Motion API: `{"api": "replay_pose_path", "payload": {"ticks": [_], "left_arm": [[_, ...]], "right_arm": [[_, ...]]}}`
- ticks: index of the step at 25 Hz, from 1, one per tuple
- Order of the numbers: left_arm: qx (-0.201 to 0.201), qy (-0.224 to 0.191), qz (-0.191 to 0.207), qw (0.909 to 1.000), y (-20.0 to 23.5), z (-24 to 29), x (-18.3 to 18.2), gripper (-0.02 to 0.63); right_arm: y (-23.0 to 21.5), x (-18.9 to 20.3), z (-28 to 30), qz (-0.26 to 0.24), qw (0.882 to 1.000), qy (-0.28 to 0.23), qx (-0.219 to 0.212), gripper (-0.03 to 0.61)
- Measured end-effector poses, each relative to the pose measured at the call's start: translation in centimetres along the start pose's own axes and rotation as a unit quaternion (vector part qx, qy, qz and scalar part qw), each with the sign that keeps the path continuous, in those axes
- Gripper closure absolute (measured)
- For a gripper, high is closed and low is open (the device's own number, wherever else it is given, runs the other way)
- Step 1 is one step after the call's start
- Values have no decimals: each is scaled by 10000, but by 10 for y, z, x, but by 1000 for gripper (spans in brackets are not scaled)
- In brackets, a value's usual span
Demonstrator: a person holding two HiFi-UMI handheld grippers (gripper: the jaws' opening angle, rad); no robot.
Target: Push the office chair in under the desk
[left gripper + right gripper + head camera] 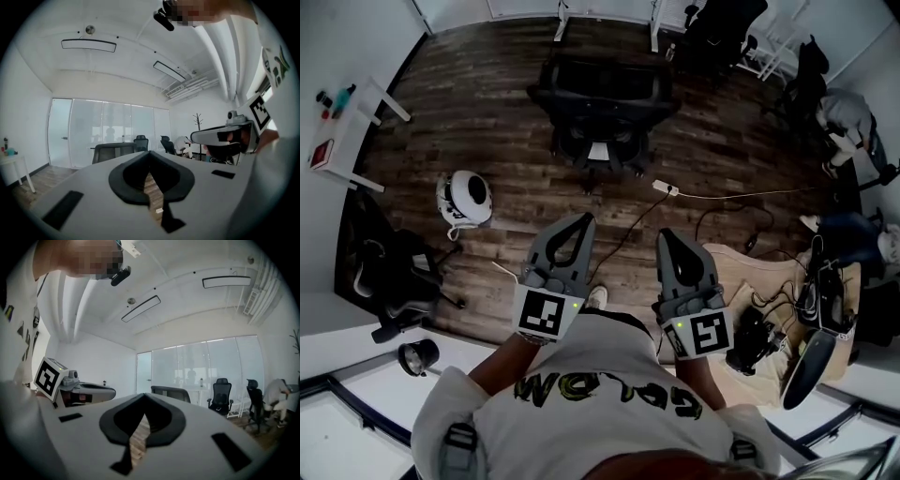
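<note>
A black office chair (600,108) stands on the wooden floor, its backrest toward me, a short way out from the white desk (609,7) at the far wall. The chair's back also shows in the left gripper view (112,151) and in the right gripper view (171,393). My left gripper (581,220) and right gripper (668,236) are held side by side in front of my body, well short of the chair. Both point toward it. The jaws of each (150,152) (143,394) are shut with nothing between them.
A white round helmet-like object (465,197) lies on the floor at the left. A power strip (666,188) with a cable lies just behind the chair. Another black chair (389,272) stands at the near left. More chairs (722,33) and a person (848,117) are at the right.
</note>
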State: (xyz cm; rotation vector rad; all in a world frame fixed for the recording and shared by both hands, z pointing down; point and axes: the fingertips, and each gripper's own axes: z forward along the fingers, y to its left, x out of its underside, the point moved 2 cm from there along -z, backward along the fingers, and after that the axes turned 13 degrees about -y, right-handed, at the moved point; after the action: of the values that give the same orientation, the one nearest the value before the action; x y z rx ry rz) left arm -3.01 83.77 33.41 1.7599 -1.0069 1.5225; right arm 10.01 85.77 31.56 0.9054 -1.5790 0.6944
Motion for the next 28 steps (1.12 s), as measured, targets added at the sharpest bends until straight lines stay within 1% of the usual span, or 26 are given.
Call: {"api": "replay_pose_path", "payload": {"ticks": [5, 9, 12, 14, 17, 22, 28], "left_arm": [[-57, 83, 64, 9999, 6, 8, 9, 603], [-69, 67, 25, 10000, 16, 24, 13, 603], [19, 81, 181, 9998, 28, 36, 20, 601], [-1, 54, 90, 9999, 39, 49, 22, 601], [-7, 31, 36, 10000, 62, 72, 28, 601], [3, 13, 125, 9999, 108, 112, 37, 601], [38, -36, 286, 9996, 167, 161, 35, 601]], "right_arm": [[-9, 10, 8, 62, 10000, 58, -48, 568], [-19, 15, 23, 61, 10000, 65, -31, 568], [-24, 21, 40, 47, 9999, 113, -38, 568], [-30, 24, 55, 12, 9999, 102, -24, 568], [-41, 30, 84, -34, 9999, 107, -27, 568], [-60, 42, 142, -98, 9999, 98, -79, 566], [-78, 41, 219, -183, 9997, -51, -140, 566]]}}
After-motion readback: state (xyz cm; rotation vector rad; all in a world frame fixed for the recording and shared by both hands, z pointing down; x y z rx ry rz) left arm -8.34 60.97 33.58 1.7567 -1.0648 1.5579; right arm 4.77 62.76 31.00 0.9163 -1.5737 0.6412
